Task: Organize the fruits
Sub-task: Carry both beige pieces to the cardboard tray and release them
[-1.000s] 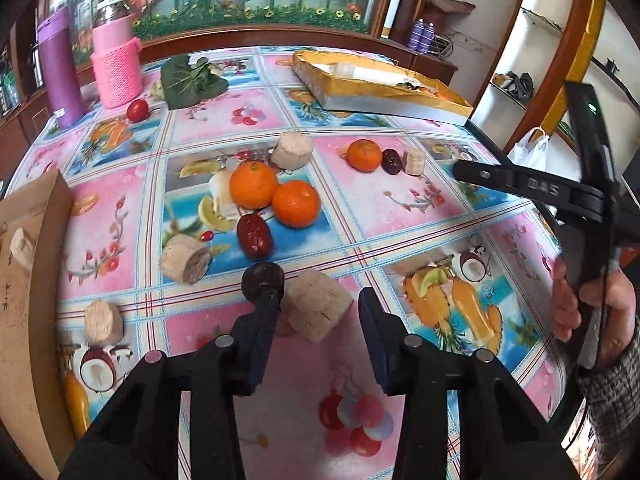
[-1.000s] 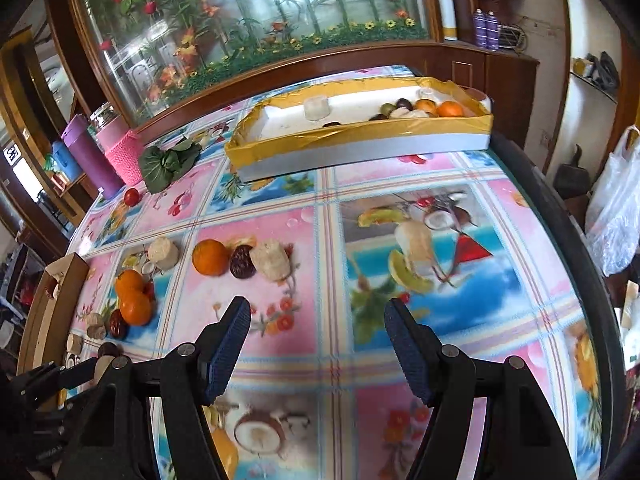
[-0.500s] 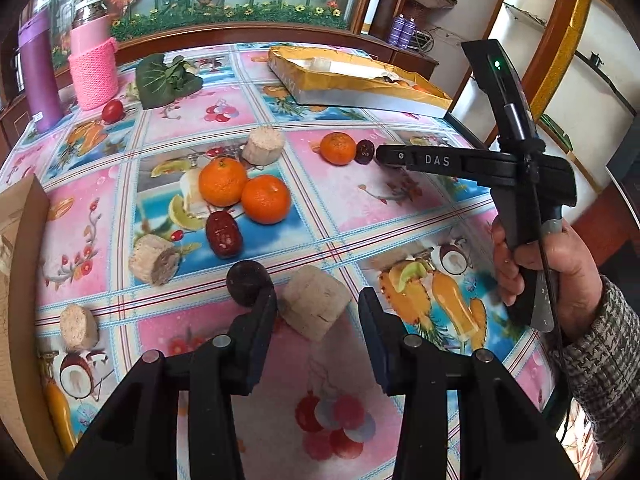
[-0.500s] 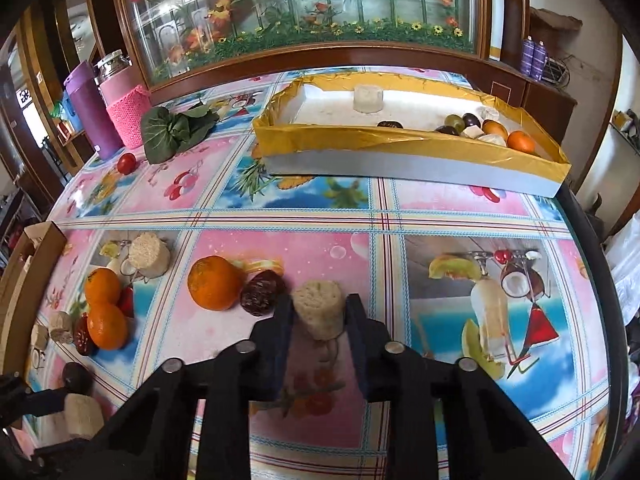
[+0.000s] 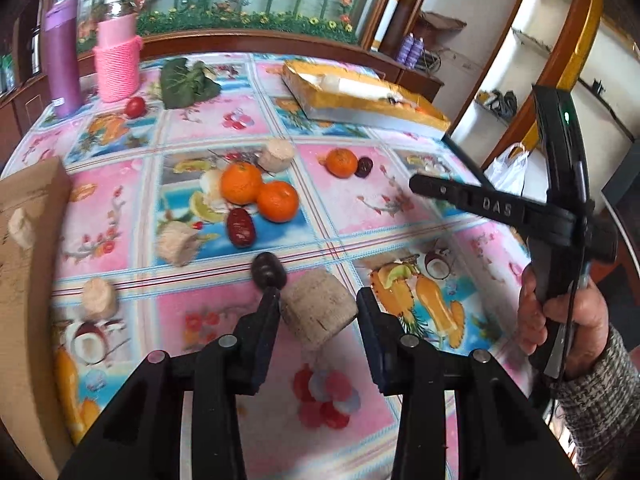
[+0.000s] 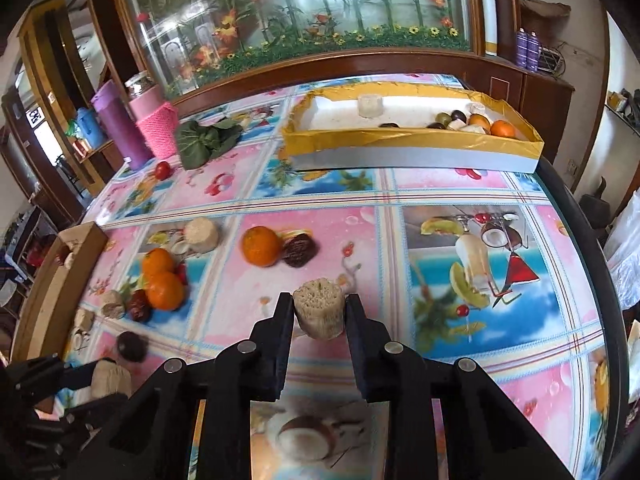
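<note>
Lifted now: right claw [image 6: 319,312] clamped on beige porous chunk [image 6: 319,307], up off tabletop [image 6: 440,192], w/ yellow tray [image 6: 404,136] beyond. Left claw [image 5: 318,312] apart, straddling bigger beige chunk [image 5: 318,314] by dark date [image 5: 267,269].

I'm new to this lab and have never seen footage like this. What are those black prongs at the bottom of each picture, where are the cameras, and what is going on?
There is no robot here: a person holds a hand-operated claw in each hand, and a fisheye camera on each looks forward along its two fingers. In the left wrist view, the left claw is open around a tan cork-like chunk lying on the fruit-print tablecloth; the person's right hand with the other tool shows at the side. In the right wrist view, the right claw is shut on a similar beige chunk. On the table lie oranges, dark dates, more chunks, and a yellow-rimmed tray already holding some fruit.
</note>
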A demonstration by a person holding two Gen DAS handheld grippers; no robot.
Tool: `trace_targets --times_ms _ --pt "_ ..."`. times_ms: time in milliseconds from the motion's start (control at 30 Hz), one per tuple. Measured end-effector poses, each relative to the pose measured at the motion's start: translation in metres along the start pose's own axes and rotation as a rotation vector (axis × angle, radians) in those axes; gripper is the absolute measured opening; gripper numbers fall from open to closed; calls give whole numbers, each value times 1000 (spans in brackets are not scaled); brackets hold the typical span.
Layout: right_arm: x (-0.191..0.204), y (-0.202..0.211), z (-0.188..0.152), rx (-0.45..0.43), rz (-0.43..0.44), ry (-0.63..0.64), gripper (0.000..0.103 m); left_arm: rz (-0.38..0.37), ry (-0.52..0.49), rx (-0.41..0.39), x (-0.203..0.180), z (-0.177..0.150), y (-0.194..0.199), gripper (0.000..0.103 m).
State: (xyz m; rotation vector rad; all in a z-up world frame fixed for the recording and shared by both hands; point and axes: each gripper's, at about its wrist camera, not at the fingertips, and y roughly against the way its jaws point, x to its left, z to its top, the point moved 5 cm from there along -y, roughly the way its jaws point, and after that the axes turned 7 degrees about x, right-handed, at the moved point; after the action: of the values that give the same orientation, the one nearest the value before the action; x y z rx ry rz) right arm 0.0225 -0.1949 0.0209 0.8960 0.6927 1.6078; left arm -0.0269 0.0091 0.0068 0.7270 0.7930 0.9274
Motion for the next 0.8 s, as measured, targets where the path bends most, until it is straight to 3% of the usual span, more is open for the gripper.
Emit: trace_targets --times_ms 200,400,567,667,800 --pt "69 22 1 -15 93 90 28 51 119 -80 69 -4 70 38" --pt "175 22 6 4 251 199 28 270 268 -88 187 -5 120 38" --pt "273 -4 7 50 325 305 29 367 402 -52 273 -8 123 38" --pt "327 -32 2 97 323 380 29 375 454 -34 300 -7 115 38" --pt "367 -74 -9 160 294 428 29 361 493 -11 322 -8 103 38"
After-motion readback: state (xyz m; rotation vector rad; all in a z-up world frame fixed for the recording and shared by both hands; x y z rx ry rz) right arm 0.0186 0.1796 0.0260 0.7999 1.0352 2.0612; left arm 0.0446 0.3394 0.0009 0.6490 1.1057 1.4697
